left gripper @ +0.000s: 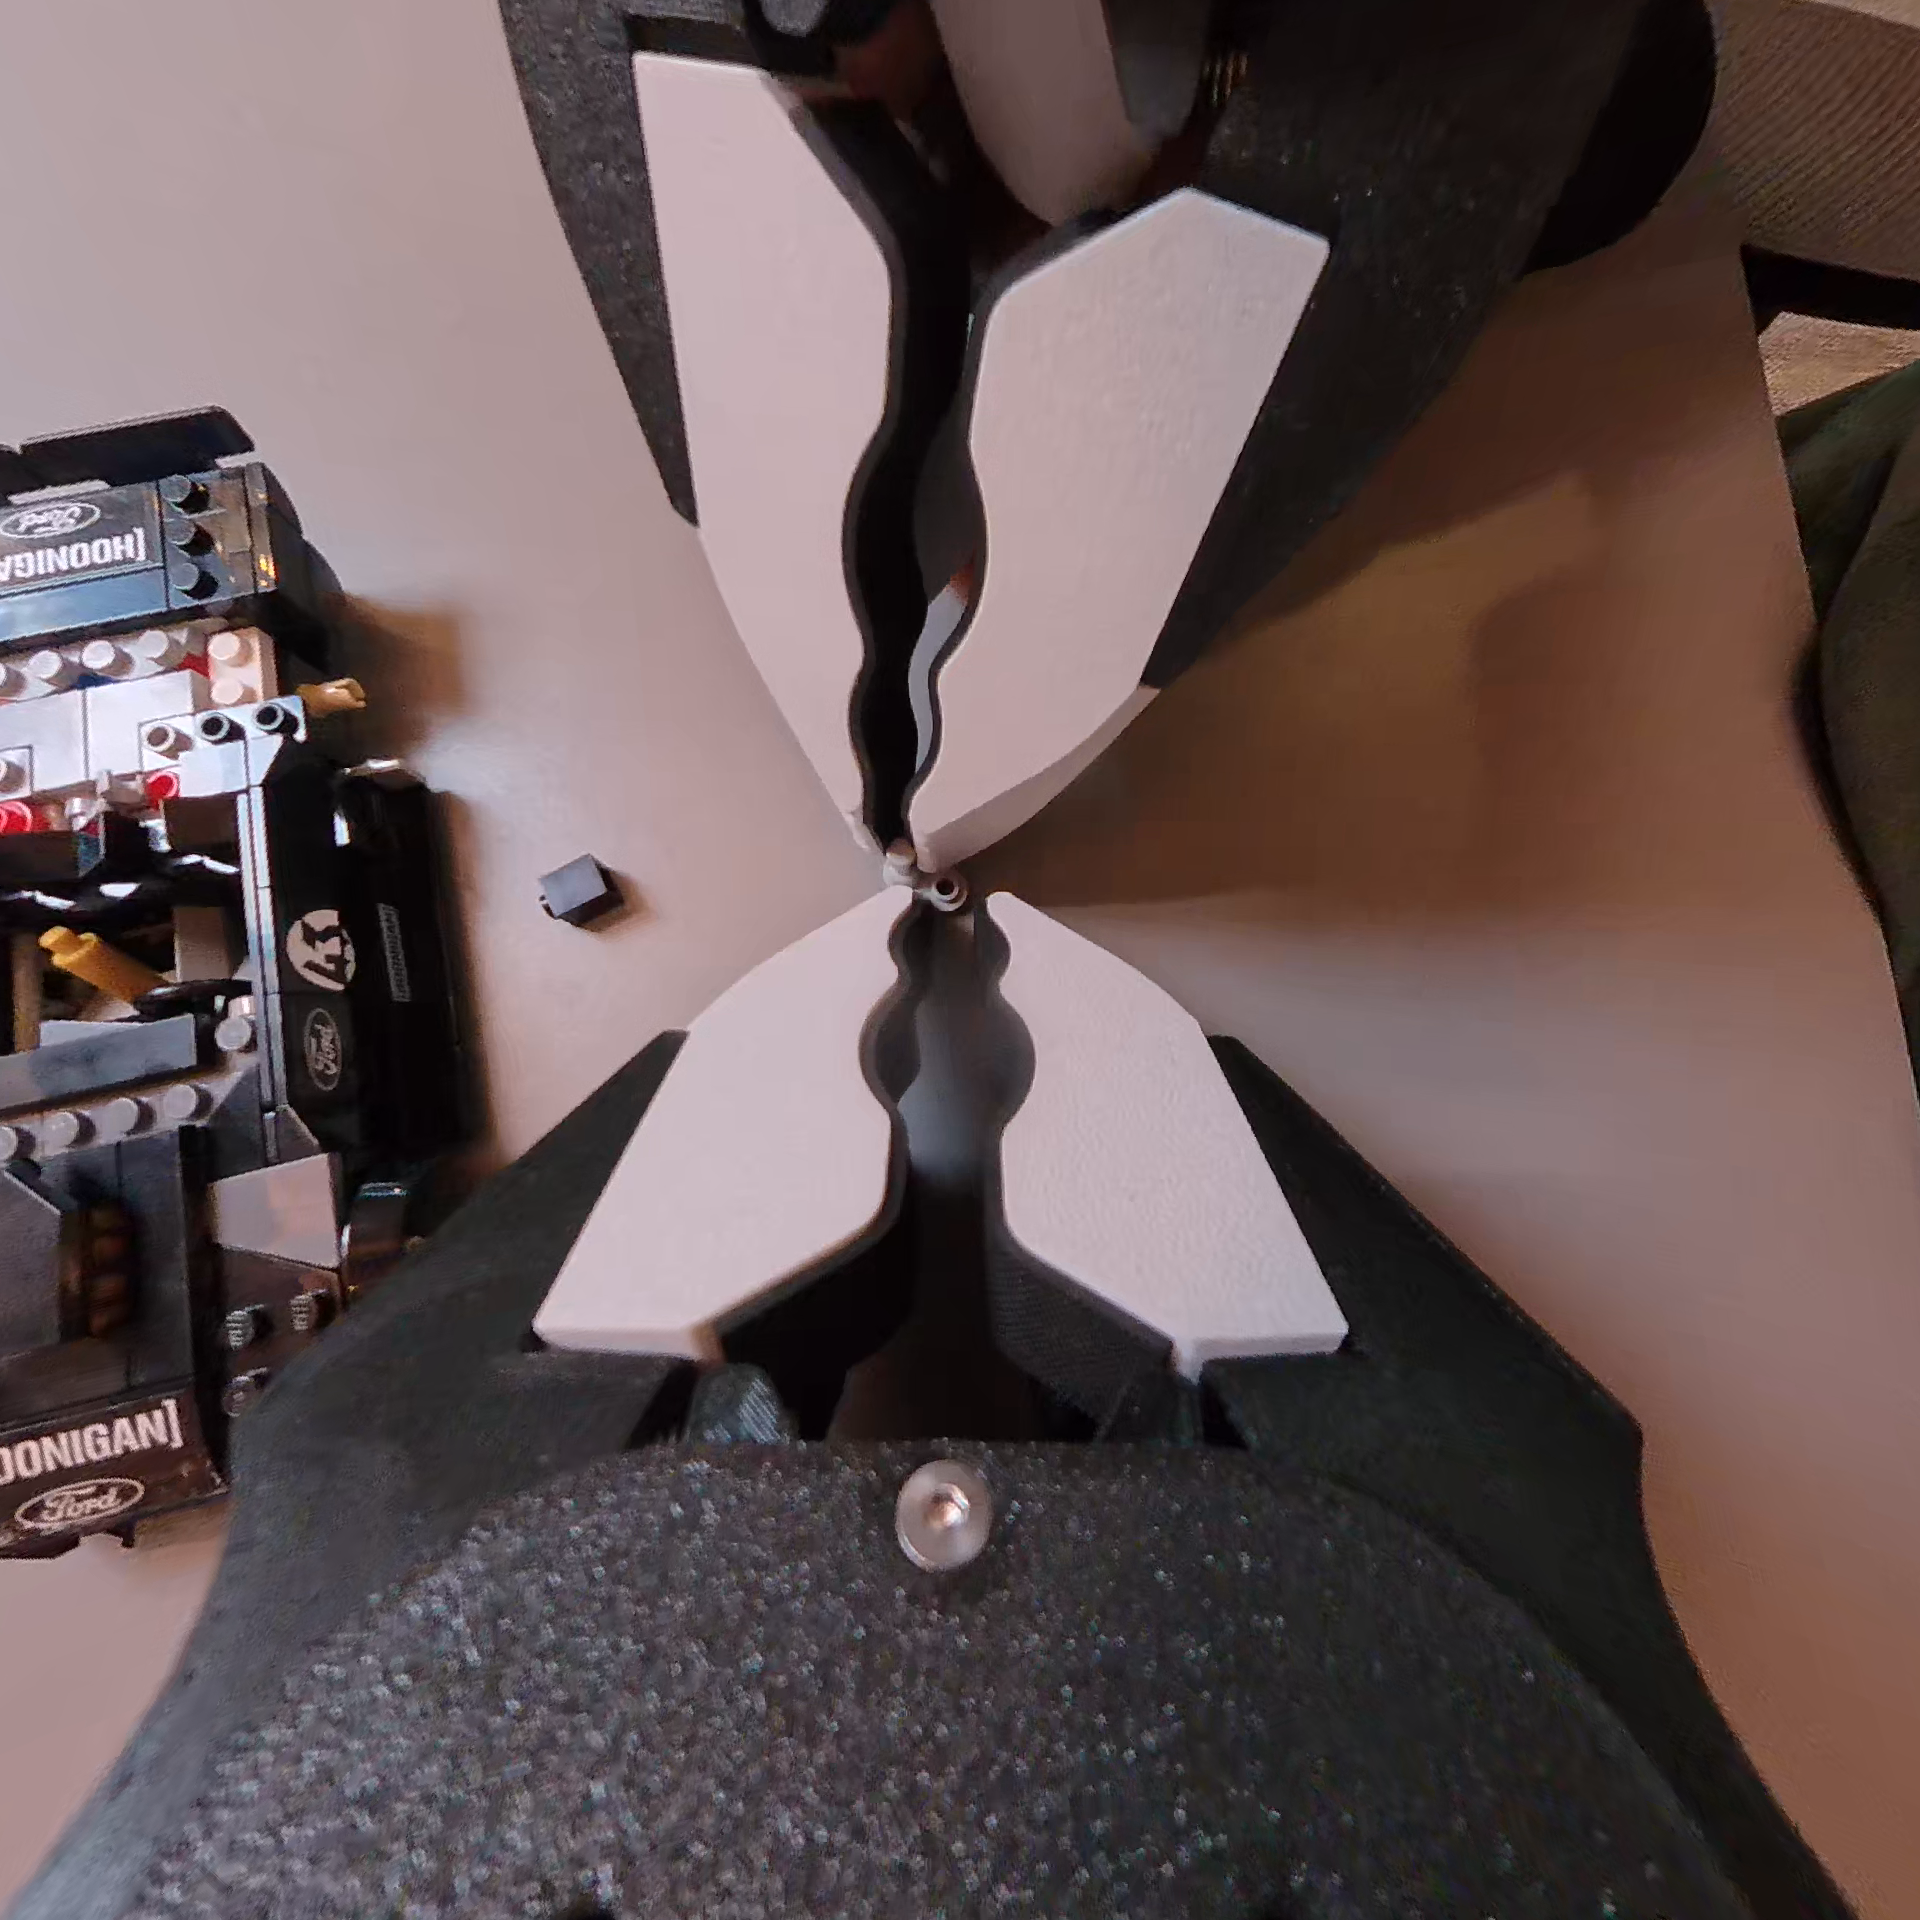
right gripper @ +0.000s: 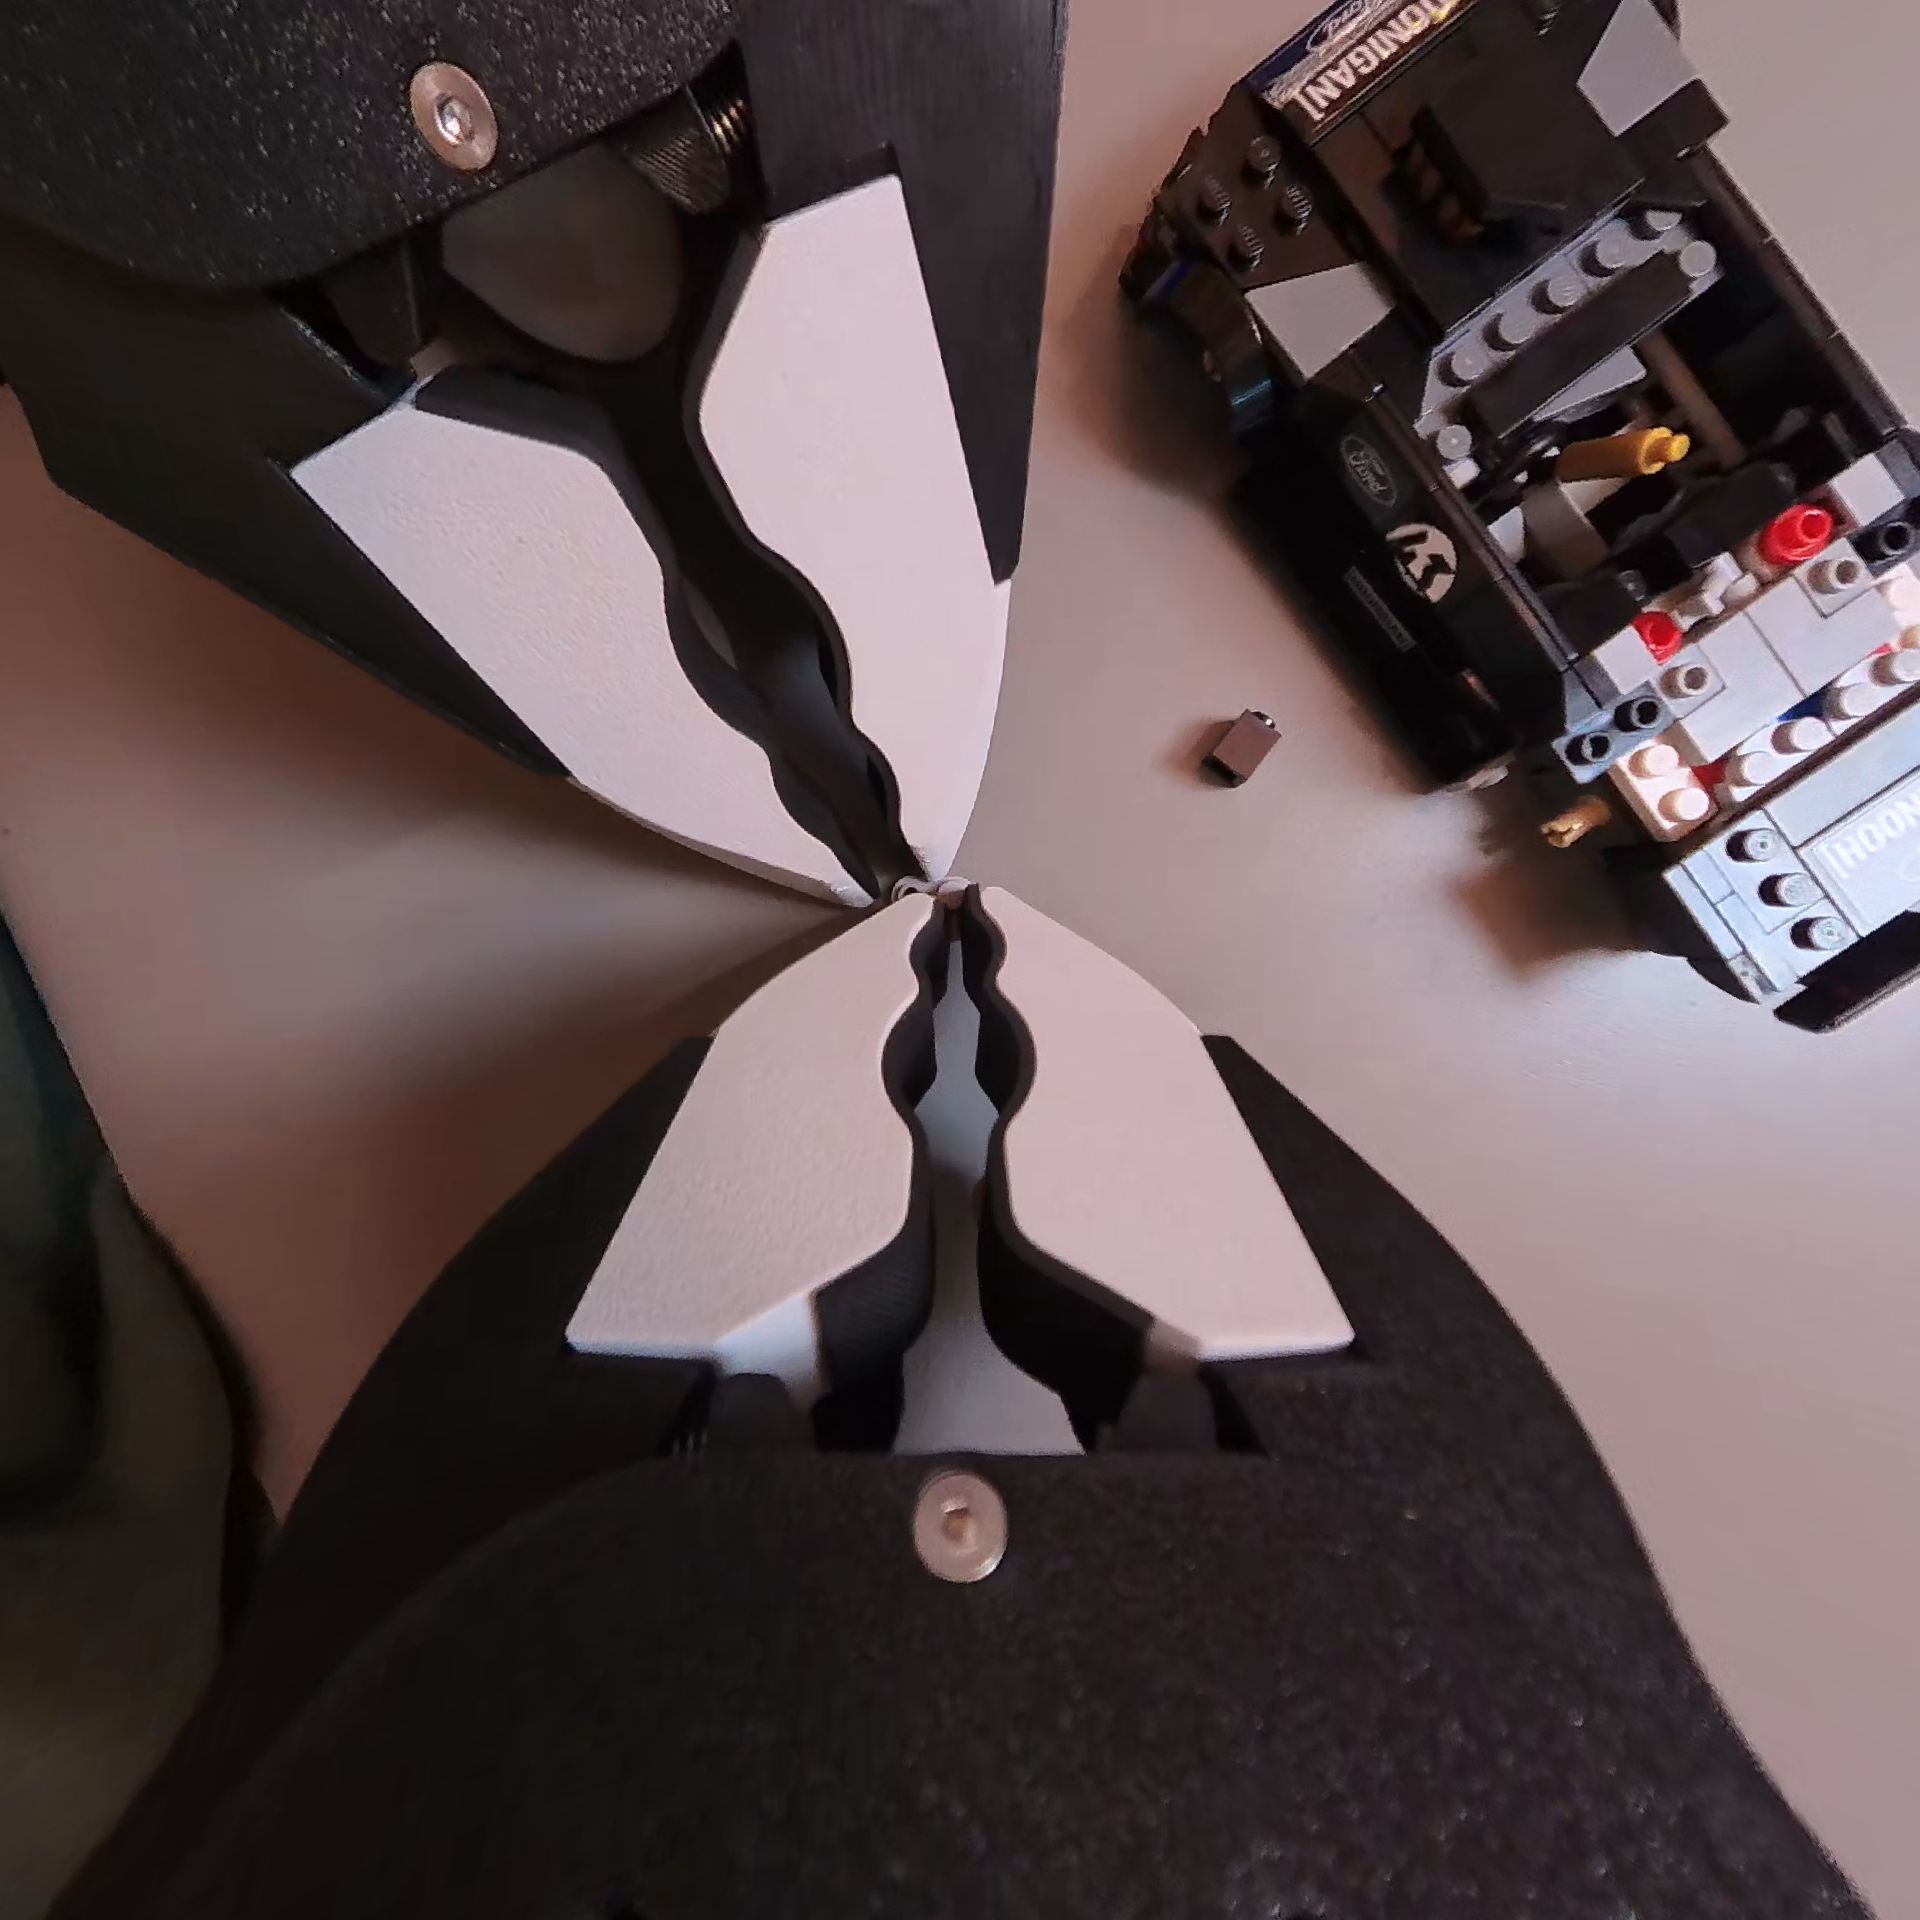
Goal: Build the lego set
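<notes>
My two grippers meet tip to tip above the pale table (left gripper: 1351,935). In the left wrist view my left gripper (left gripper: 940,902) comes from below and is shut on a tiny light grey piece (left gripper: 948,891). The right gripper (left gripper: 896,847) comes from above, shut on another tiny pale piece (left gripper: 899,862); the two pieces touch or nearly touch. The right wrist view shows the same meeting: right gripper (right gripper: 951,902) from below, left gripper (right gripper: 891,875) from the upper left, the pieces (right gripper: 928,885) between them. The partly built black and grey lego car (left gripper: 156,935) (right gripper: 1558,520) stands to the side.
A small loose black brick (left gripper: 577,888) (right gripper: 1242,740) lies on the table between the grippers and the car. Dark green fabric (left gripper: 1860,623) (right gripper: 62,1247) lies past the table edge. A woven beige surface (left gripper: 1829,114) shows beyond the far corner. My two grippers' fingertips are within a few centimetres of each other. It is some 5 centimetres from my right tips to the small loose black brick (left gripper: 577,888). It is also in sight in the right wrist view (right gripper: 1236,741).
</notes>
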{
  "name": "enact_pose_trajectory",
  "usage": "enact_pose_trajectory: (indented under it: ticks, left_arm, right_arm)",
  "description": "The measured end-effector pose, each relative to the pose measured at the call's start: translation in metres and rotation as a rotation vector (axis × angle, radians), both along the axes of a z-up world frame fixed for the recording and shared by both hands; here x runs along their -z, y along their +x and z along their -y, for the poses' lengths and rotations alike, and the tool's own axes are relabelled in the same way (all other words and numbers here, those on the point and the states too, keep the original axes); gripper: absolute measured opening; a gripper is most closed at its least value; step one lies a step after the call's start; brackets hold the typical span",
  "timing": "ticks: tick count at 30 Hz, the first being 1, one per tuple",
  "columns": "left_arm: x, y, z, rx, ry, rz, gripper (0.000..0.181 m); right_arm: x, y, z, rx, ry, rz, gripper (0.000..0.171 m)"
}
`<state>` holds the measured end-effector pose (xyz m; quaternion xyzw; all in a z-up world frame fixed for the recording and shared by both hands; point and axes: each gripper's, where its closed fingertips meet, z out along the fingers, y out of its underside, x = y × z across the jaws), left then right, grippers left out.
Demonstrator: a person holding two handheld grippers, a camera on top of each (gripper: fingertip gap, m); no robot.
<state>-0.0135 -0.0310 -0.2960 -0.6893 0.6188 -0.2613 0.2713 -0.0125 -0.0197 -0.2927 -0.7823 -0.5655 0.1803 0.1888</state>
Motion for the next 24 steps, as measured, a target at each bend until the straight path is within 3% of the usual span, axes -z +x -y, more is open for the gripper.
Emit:
enact_pose_trajectory:
  ticks: [11, 16, 24]
  left_arm:
    - [-0.0002, -0.0023, -0.0029, -0.021, -0.006, 0.018, 0.009]
    - [-0.0022, -0.0034, -0.0007, -0.033, -0.007, 0.061, 0.014]
    - [-0.0004, -0.002, -0.0028, -0.042, 0.054, 0.045, 0.015]
  right_arm:
    - [0.0008, -0.002, -0.0016, -0.014, -0.064, 0.105, 0.003]
    - [0.0016, -0.0026, -0.0016, 0.084, -0.043, -0.033, 0.005]
    - [-0.0034, 0.0026, 0.0021, 0.156, 0.021, -0.143, 0.021]
